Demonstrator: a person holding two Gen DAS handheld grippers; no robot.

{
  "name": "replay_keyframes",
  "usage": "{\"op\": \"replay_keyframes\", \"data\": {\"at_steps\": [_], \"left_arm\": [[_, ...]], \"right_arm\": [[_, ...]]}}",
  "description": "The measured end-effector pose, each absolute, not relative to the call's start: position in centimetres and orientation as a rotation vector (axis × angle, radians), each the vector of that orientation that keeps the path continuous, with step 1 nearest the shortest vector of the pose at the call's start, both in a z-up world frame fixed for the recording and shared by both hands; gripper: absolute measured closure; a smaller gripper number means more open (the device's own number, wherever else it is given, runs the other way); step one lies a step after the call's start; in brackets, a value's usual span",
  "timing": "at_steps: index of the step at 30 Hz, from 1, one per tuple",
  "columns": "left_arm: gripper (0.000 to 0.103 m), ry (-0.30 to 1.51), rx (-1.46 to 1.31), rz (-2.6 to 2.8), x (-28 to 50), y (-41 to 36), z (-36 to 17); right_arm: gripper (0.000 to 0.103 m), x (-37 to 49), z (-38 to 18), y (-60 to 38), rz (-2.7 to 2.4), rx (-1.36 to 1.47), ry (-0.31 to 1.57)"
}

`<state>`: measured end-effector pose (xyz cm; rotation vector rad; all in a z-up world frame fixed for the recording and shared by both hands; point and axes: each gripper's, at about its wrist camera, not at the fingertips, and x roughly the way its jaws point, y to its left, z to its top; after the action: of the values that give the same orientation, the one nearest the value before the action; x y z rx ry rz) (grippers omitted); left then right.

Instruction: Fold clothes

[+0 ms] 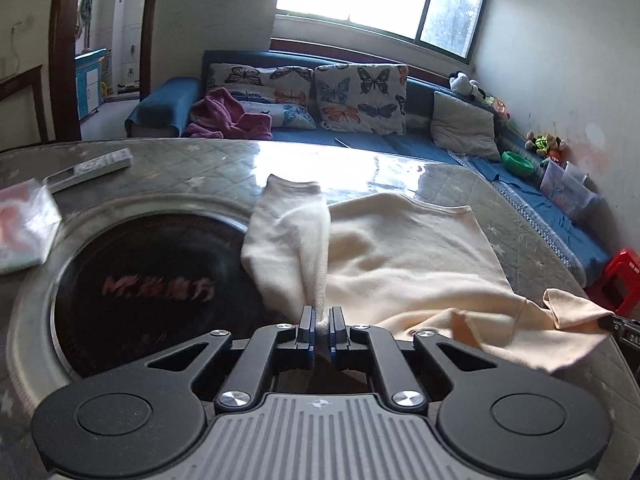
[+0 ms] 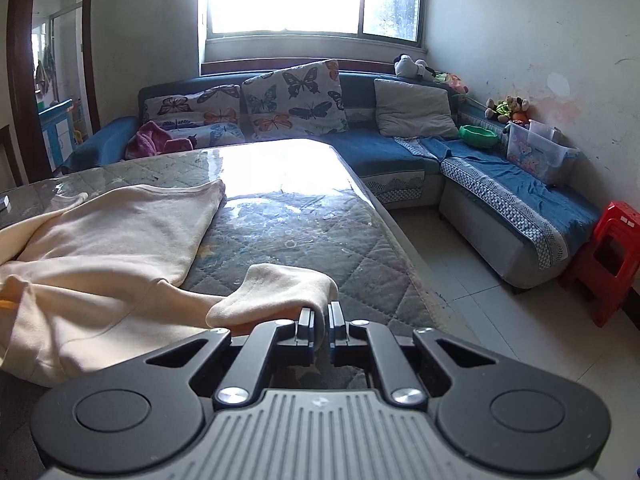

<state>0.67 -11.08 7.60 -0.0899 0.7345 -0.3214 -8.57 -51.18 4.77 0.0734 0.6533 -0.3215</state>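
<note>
A cream long-sleeved garment (image 1: 404,256) lies spread on the quilted table (image 1: 192,168). My left gripper (image 1: 322,322) is shut on a raised fold of its left sleeve (image 1: 292,232), which stands up in a ridge from the jaws. In the right wrist view the same garment (image 2: 116,236) lies to the left, and my right gripper (image 2: 320,320) is shut on the cuff end of its other sleeve (image 2: 280,284), near the table's right edge. The tip of the right gripper (image 1: 624,326) shows at the left wrist view's right edge.
A round dark hotplate (image 1: 152,292) is set in the table at left, partly under the sleeve. A remote (image 1: 90,168) and a plastic packet (image 1: 24,228) lie at far left. A blue sofa (image 2: 400,156) rings the table; a red stool (image 2: 604,260) stands on the tiled floor at right.
</note>
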Motion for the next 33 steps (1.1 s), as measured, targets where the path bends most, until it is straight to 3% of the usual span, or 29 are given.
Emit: {"op": "replay_keyframes", "data": {"at_steps": [14,17,20,25,33], "left_arm": [[0.095,0.842,-0.102,-0.350,-8.1,-7.4,5.2],[0.091,0.856,-0.096,-0.358,-8.8,-7.0,4.8],[0.086,0.852,-0.091,-0.359,-9.3,-6.6,4.9],[0.061,0.809,-0.063,-0.361,-9.9,-6.5,6.0],[0.059,0.739,-0.049,-0.407,-10.2,-7.0,7.9]], "right_arm": [[0.094,-13.5,4.0,-51.1,-0.279,0.089,0.740],[0.083,-14.6,3.7,-51.5,-0.290,0.102,0.760],[0.080,-15.5,3.6,-51.8,-0.288,0.113,0.779],[0.075,-16.1,3.5,-49.9,-0.260,-0.029,0.789],[0.075,-15.1,3.2,-47.5,-0.220,-0.189,0.768]]}}
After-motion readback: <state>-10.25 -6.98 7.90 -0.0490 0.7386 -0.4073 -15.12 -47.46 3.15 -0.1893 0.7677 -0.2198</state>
